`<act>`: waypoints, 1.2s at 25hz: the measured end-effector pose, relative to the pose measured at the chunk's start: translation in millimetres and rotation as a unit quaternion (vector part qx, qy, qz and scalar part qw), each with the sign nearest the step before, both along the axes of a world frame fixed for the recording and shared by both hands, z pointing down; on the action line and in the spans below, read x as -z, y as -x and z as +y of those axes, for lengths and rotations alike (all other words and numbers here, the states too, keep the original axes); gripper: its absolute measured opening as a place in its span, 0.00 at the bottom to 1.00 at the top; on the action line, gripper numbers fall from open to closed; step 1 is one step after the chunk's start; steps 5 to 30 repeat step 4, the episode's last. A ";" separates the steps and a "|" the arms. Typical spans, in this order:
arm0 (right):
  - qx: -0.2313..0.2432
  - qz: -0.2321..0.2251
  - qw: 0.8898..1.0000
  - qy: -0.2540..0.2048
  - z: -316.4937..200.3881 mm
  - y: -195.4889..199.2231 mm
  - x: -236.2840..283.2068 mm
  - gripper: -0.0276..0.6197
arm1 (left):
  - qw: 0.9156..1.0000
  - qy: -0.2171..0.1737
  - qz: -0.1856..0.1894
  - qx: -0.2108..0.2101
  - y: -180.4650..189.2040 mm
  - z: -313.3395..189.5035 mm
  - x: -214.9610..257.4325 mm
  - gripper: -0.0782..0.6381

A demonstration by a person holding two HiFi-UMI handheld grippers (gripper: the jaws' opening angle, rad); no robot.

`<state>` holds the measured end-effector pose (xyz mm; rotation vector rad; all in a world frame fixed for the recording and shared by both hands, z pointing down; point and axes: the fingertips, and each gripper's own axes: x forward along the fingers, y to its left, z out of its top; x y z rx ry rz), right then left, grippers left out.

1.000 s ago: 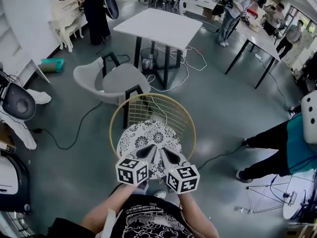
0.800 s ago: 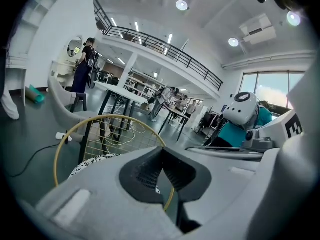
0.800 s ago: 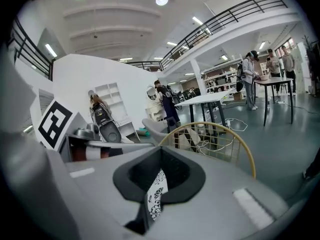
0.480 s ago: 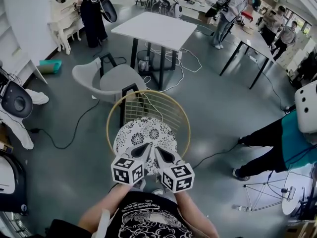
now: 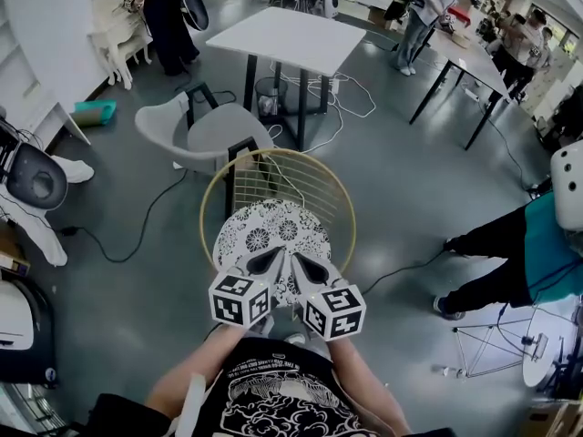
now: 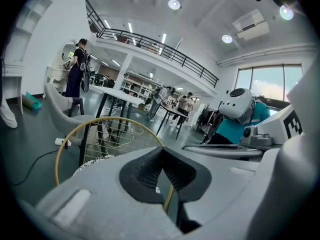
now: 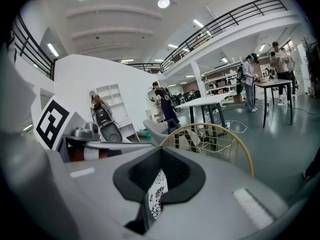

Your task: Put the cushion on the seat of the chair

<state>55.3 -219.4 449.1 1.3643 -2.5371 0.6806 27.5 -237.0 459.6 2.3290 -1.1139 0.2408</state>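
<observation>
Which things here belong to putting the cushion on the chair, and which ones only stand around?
Belong to the job: cushion; wire-backed chair; left gripper; right gripper, closed on the cushion's edge.

Only standing around: white table; grey chair; bin under the table; cable on the floor.

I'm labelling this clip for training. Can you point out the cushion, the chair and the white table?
cushion [image 5: 266, 233]: head view, on its patterned top.
chair [image 5: 282, 177]: head view, on the gold wire backrest.
white table [image 5: 287, 39]: head view, middle of the tabletop.
</observation>
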 end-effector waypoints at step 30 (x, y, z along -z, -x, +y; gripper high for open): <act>-0.001 0.000 1.000 0.002 -1.5 -4.7 -1.0 0.03 | 1.000 0.000 0.001 -0.002 -5.1 -0.7 0.5 0.10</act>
